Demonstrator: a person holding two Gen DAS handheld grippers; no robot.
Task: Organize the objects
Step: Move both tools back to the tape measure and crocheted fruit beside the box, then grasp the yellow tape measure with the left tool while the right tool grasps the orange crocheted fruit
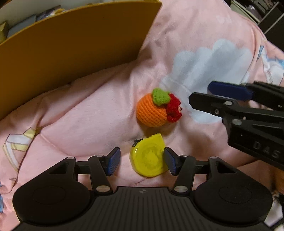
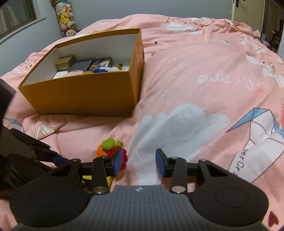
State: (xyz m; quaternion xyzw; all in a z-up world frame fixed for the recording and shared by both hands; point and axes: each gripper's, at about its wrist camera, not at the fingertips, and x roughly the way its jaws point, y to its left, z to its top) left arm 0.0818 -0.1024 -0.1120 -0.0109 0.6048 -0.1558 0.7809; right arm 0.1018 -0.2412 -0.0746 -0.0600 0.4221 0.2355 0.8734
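Observation:
A yellow tape measure (image 1: 148,158) lies flat on the pink duvet between the fingers of my left gripper (image 1: 142,162). The jaws stand open: the right pad (image 1: 171,163) is at its edge and the left pad (image 1: 112,161) is well clear. Just beyond it sits a crocheted orange (image 1: 152,110) (image 2: 106,147) with a green leaf and a red bit. My right gripper (image 2: 139,164) (image 1: 199,92) hovers open to the right of the orange, nothing between its pads. Only a yellow sliver of the tape measure (image 2: 87,177) shows in the right wrist view.
An open orange-brown cardboard box (image 2: 85,96) (image 1: 71,44) sits on the bed to the left and behind, holding several small boxes and a soft toy. The pink duvet (image 2: 195,71) spreads wide to the right. Plush toys (image 2: 65,16) hang by the far wall.

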